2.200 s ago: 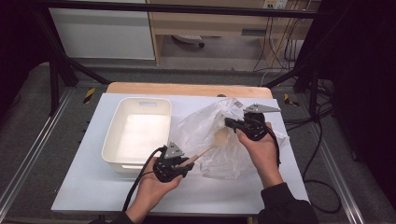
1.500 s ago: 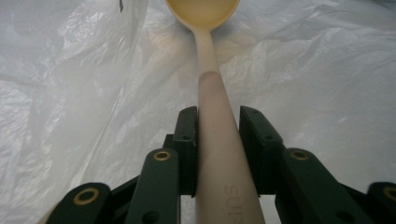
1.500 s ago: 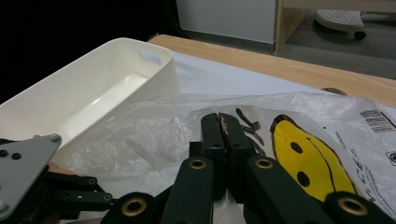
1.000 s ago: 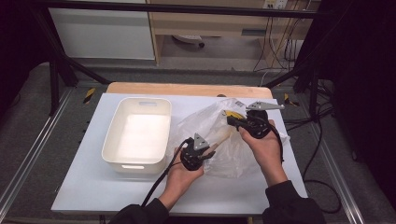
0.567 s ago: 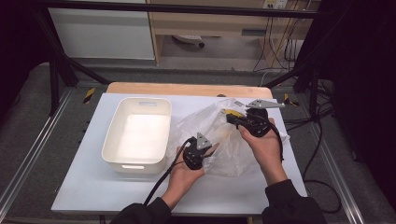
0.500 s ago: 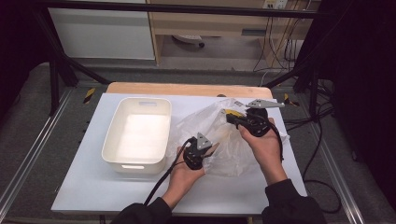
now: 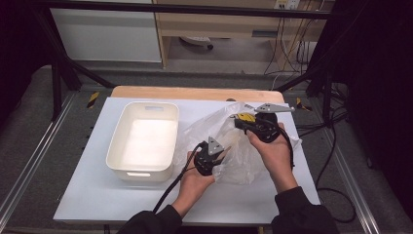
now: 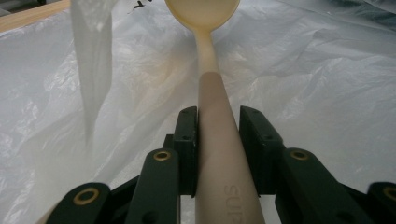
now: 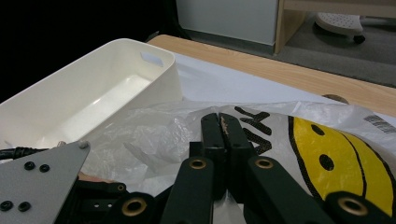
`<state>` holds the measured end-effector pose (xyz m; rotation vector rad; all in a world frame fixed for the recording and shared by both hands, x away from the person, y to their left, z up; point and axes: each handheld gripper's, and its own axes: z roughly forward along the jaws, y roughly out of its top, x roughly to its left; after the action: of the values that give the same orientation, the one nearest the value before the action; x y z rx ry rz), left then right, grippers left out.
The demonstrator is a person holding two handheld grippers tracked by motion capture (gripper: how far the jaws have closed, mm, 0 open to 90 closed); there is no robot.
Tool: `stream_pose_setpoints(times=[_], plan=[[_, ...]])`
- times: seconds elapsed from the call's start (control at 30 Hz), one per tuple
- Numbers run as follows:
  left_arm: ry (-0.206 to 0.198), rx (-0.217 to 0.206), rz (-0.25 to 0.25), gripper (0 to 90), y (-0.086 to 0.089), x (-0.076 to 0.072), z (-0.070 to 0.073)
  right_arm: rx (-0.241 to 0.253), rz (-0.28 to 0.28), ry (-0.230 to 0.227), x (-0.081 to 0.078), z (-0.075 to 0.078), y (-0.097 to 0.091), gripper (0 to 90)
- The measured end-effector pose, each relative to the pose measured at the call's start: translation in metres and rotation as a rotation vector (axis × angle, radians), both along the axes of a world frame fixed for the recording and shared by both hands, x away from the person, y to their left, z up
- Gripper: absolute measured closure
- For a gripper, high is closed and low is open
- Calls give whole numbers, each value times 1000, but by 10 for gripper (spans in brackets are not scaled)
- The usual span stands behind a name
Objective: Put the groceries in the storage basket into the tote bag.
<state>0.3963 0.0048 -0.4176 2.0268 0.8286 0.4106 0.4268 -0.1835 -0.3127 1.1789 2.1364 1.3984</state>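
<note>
A beige spoon (image 8: 212, 121) has its handle clamped between the jaws of my left gripper (image 8: 219, 116), and its bowl (image 8: 201, 9) points into a crinkled clear plastic bag (image 8: 317, 84). From above, the left gripper (image 7: 220, 152) sits at the bag's (image 7: 248, 156) near left edge. My right gripper (image 7: 239, 120) is at the bag's far side, holding its top edge up. In the right gripper view its jaws (image 9: 219, 120) are pressed together on the thin plastic, beside a yellow smiley face print (image 9: 341, 163).
A white rectangular bin (image 7: 143, 139) stands empty left of the bag; it also appears in the right gripper view (image 9: 93, 88). All rest on a white table top (image 7: 92, 190) with a wooden strip (image 7: 195, 92) along its far edge. Cables trail from both grippers.
My left gripper has carried the spoon rightward from the bin's front corner to the bag's edge, then barely moved. The right gripper has kept still, holding the bag.
</note>
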Motion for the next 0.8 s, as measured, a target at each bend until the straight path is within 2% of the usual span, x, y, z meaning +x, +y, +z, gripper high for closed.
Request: stream_pose_setpoints(times=[0.3,0.63,0.8], plan=[[-6,18,2,689,-2,1,-5,1,-3,4,1,-1,-1,900],[-45,30,-6,689,-6,-5,-4,1,-5,1,-1,-1,-2,900],[-56,35,-5,689,-12,-6,-8,5,-7,-4,0,0,-2,900]])
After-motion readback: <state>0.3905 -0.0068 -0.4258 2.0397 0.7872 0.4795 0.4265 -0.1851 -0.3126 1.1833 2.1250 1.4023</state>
